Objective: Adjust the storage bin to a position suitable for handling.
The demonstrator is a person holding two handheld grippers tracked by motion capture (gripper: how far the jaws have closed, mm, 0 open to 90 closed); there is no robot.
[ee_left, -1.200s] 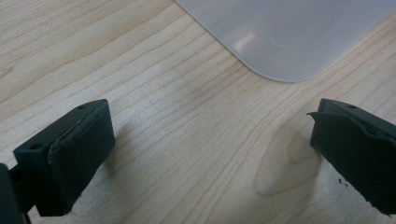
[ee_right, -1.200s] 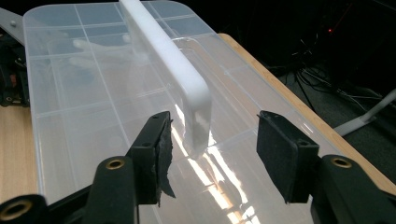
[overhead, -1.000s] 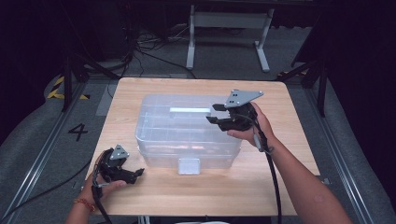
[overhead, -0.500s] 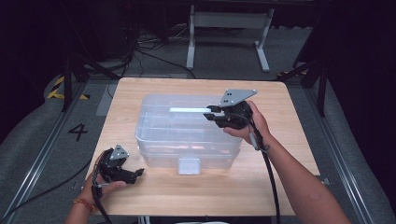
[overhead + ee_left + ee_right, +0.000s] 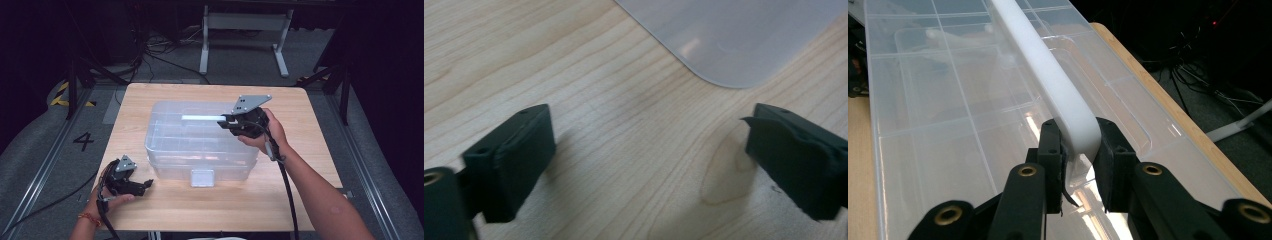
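Two claws differ: the right claw point(image 5: 1075, 160) stays clenched on the white handle point(image 5: 202, 118), now lifted above the clear box point(image 5: 200, 142) mid-surface point(image 5: 310, 175). Left claw point(image 5: 644, 165) rests released nearby, so carrying looks next.

place: lab or recording studio, I'd say
table: my light wooden table point(image 5: 300, 165) stands alone in a dark room
floor: grey floor point(image 5: 40, 165) around the table, number 4 point(image 5: 83, 141) marked left of it
cables: black cables point(image 5: 150, 52) behind the table
frame: white metal stand point(image 5: 245, 30) beyond the table's far edge
tape: yellow-black hazard tape point(image 5: 62, 95) far left of the table
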